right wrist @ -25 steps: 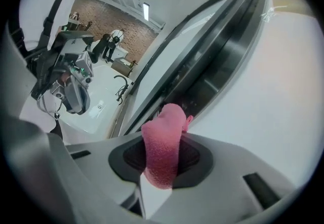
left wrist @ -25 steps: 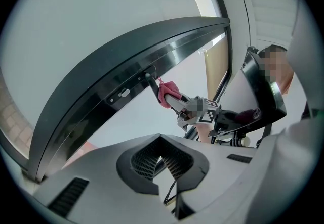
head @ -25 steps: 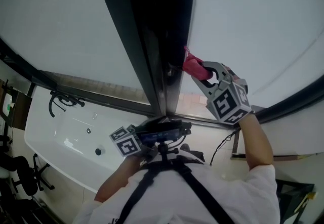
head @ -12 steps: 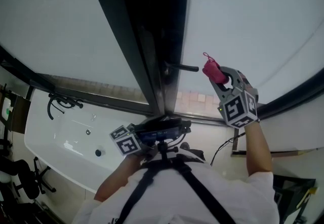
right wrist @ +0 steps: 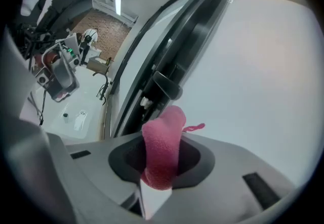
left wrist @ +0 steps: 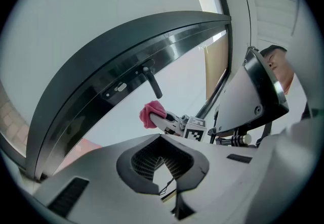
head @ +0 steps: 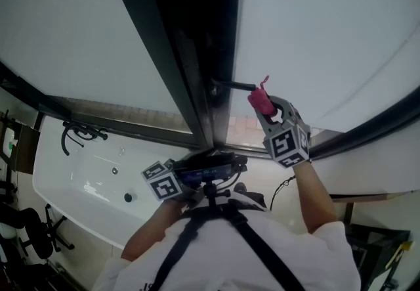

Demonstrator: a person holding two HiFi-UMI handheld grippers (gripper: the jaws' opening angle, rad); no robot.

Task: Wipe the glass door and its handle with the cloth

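The cloth (right wrist: pixel 163 152) is bright pink, with a thin pink thread at its side. The glass door (head: pixel 315 33) is frosted pale grey-white; its frame (head: pixel 187 53) and handle (head: pixel 233 85) are black. The right gripper (head: pixel 265 110) is light grey, its cube white with black square markers. The left gripper (left wrist: pixel 163 167) is pale grey with dark ribbed pads (left wrist: pixel 144 162). The bathtub (head: pixel 65 184) is white, its fittings (head: pixel 82 131) black
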